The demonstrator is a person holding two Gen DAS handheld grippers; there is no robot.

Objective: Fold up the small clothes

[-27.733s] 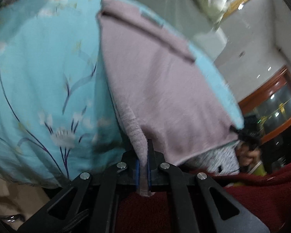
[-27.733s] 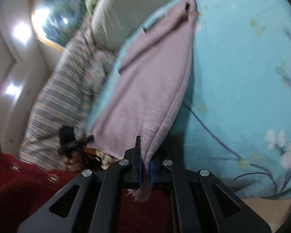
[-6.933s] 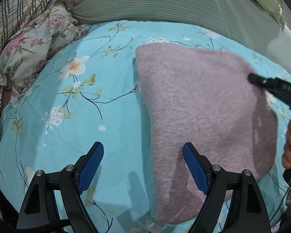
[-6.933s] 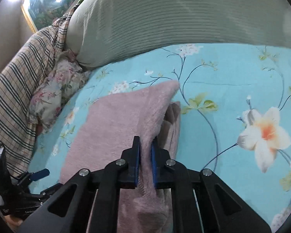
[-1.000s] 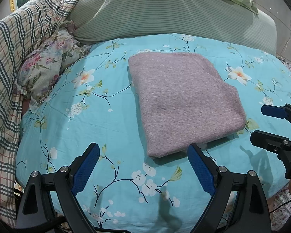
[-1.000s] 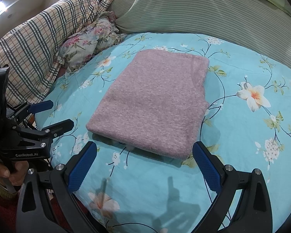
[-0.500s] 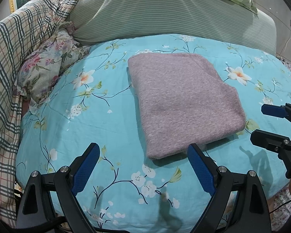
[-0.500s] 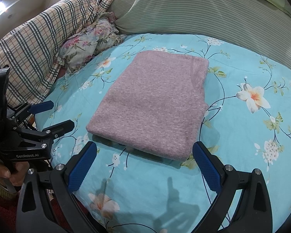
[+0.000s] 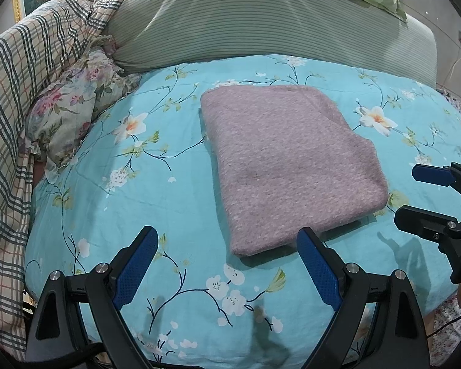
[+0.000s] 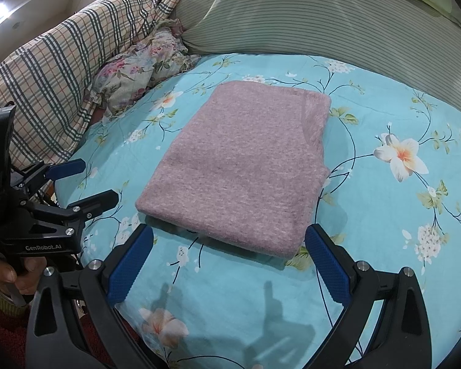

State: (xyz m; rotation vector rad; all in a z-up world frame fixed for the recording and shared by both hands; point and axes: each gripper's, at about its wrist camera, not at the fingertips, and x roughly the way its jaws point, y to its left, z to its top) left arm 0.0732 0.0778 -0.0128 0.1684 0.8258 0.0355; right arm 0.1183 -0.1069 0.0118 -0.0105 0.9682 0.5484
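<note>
A mauve knitted garment lies folded into a flat rectangle on the turquoise floral bedsheet; it also shows in the right wrist view. My left gripper is open and empty, held just short of the garment's near edge. My right gripper is open and empty, also just short of the near edge. Each gripper shows in the other's view: the right one at the right edge, the left one at the left edge.
A green striped bolster lies behind the garment. A plaid quilt and a floral pillow are piled at the left. The bed's edge is close below both grippers.
Since 6.9 s ago the right gripper has let go of the garment, and both grippers have drawn back. Over the last second almost nothing has moved.
</note>
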